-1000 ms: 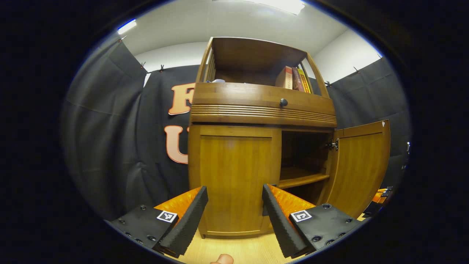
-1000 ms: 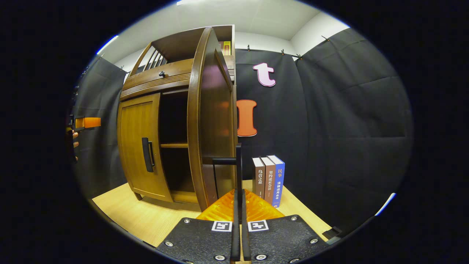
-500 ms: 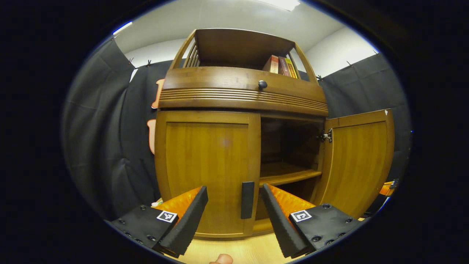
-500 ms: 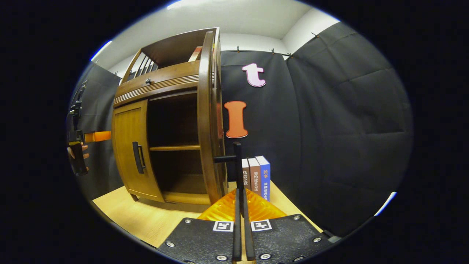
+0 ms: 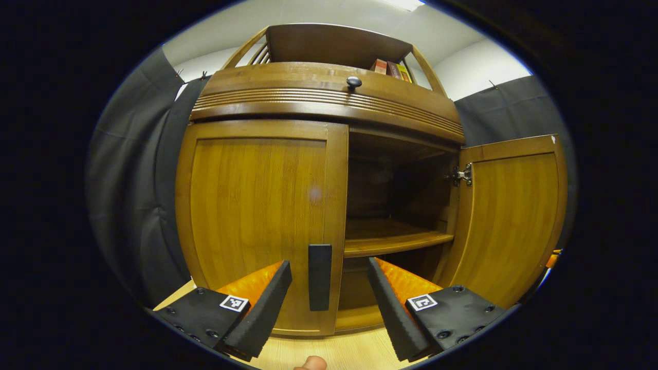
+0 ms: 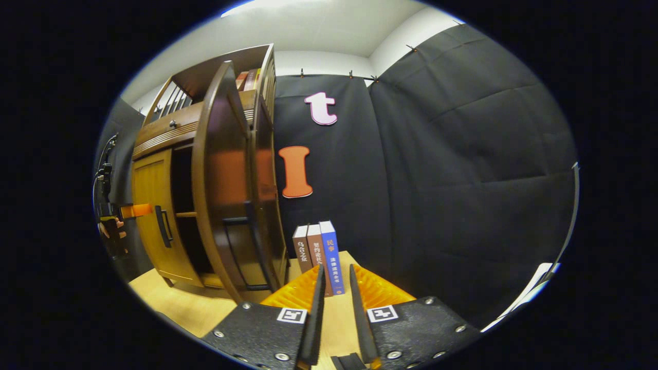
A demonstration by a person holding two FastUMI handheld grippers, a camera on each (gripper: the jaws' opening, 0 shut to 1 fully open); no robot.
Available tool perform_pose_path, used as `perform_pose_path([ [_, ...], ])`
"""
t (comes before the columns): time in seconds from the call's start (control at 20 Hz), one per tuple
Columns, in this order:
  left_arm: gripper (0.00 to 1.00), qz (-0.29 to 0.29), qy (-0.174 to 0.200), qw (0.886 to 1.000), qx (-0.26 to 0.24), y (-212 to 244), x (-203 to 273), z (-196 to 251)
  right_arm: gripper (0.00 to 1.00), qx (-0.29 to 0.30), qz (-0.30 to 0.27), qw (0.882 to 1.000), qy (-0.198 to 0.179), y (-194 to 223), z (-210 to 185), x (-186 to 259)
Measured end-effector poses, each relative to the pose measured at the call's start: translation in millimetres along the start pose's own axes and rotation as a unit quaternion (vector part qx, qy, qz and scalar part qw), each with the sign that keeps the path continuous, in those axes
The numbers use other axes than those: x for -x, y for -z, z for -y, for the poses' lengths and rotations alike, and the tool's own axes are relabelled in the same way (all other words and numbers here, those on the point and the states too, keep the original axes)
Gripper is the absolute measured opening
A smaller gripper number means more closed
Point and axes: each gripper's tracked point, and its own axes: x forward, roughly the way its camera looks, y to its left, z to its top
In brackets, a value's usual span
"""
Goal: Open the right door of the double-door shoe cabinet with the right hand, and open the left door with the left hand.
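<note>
Here the left gripper (image 5: 329,303) faces the shoe cabinet (image 5: 329,103) with its fingers spread wide. The dark handle (image 5: 320,276) of the closed left door (image 5: 257,205) stands between them, nearer the left finger, and neither finger touches it. The right door (image 5: 509,216) stands swung open, showing a shelf (image 5: 396,239) inside.

In the right gripper view, the right gripper (image 6: 334,313) has its fingers parted by a narrow gap and grips nothing. The opened right door (image 6: 221,180) and its handle (image 6: 252,246) stand just beside it, apart from the fingers. Three books (image 6: 318,254) stand on the wooden floor (image 6: 175,303) ahead. The left gripper (image 6: 133,210) shows far off near the left door.
</note>
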Motion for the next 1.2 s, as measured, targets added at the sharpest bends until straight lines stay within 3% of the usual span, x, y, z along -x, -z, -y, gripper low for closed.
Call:
perform_pose_path([
  [0.05, 0.97, -0.003, -0.003, 1.0, 0.002, 5, -7, -2, 0.32, 0.003, 0.001, 1.0, 0.004, 0, 2, -2],
  [0.25, 0.96, -0.014, -0.017, 1.0, -0.005, 26, -33, -9, 0.91, 0.022, 0.005, 0.999, 0.024, 2, 14, -4],
  [0.3, 0.97, -0.017, -0.019, 1.0, -0.009, 31, -37, -10, 0.83, 0.023, 0.005, 0.999, 0.025, 2, 15, -3],
  [0.35, 0.99, -0.021, -0.018, 1.0, -0.008, 38, -40, -10, 1.0, 0.023, 0.005, 0.999, 0.025, 3, 15, -3],
  [0.4, 0.98, -0.026, -0.016, 1.0, -0.005, 43, -44, -10, 1.0, 0.022, 0.004, 0.999, 0.025, 3, 15, -3],
  [0.45, 0.97, -0.03, -0.013, 0.999, -0.002, 48, -48, -10, 0.92, 0.021, 0.005, 0.999, 0.026, 4, 16, -4],
  [0.5, 0.96, -0.031, -0.013, 0.999, -0.001, 51, -51, -12, 0.92, 0.021, 0.006, 0.999, 0.028, 4, 17, -4],
  [0.55, 0.95, -0.031, -0.011, 0.999, -0.002, 52, -54, -13, 1.0, 0.019, 0.009, 0.999, 0.032, 2, 19, -5],
  [0.6, 0.94, -0.033, -0.013, 0.999, -0.005, 55, -56, -13, 0.92, 0.018, 0.011, 0.999, 0.036, -1, 20, -5],
  [0.95, 0.64, -0.024, 0.006, 0.999, -0.02, 57, -64, -6, 0.92, 0.017, 0.019, 0.999, 0.042, -8, 19, 0],
  [1.1, 0.43, -0.021, 0.001, 1.0, -0.022, 58, -65, -9, 0.92, 0.023, 0.022, 0.999, 0.042, -14, 15, 6],
  [1.2, 0.41, -0.019, 0.006, 1.0, -0.014, 58, -64, -10, 0.92, 0.026, 0.024, 0.998, 0.044, -20, 13, 10],
])
